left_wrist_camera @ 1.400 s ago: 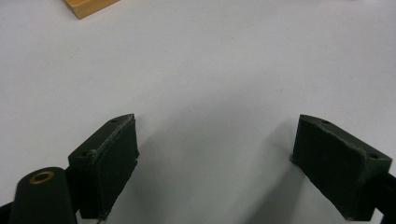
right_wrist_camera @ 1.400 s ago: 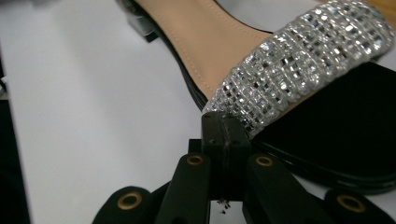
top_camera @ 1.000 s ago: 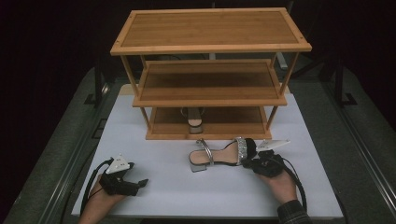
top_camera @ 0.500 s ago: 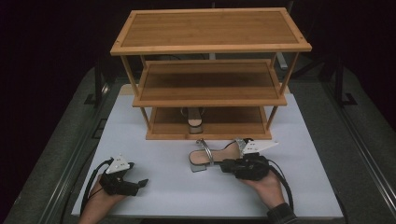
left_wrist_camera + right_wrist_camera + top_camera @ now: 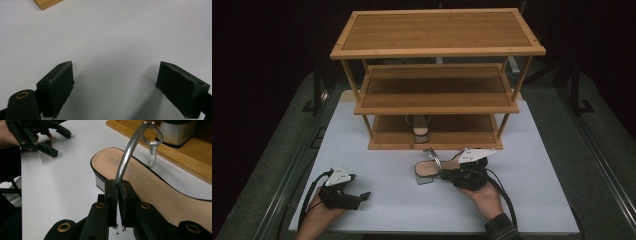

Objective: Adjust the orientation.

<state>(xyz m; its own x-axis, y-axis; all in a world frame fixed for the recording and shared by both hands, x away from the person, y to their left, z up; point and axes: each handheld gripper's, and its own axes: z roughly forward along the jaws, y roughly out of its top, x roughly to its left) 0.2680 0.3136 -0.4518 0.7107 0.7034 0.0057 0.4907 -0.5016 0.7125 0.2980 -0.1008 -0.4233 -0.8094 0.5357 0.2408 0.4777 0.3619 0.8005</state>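
**Right gripper pinches the sandal strap**

The right gripper (image 5: 117,192) has its two black jaws pressed together on the silver strap (image 5: 126,155) of a sandal (image 5: 429,169). The strap curves up and away from the jaws. The tan inside of the sandal lies just past the jaws and off to their right side. The sandal sits on the white table (image 5: 537,150), just in front of the bottom shelf of a wooden rack (image 5: 437,30). Another sandal (image 5: 419,128) stands on that bottom shelf.

The left gripper (image 5: 362,196) rests on the table, well apart from the sandal, held in the left hand (image 5: 323,207). Its jaws are spread wide. Between them there is bare white table. A corner of the rack shows far ahead of the jaws, to their left.
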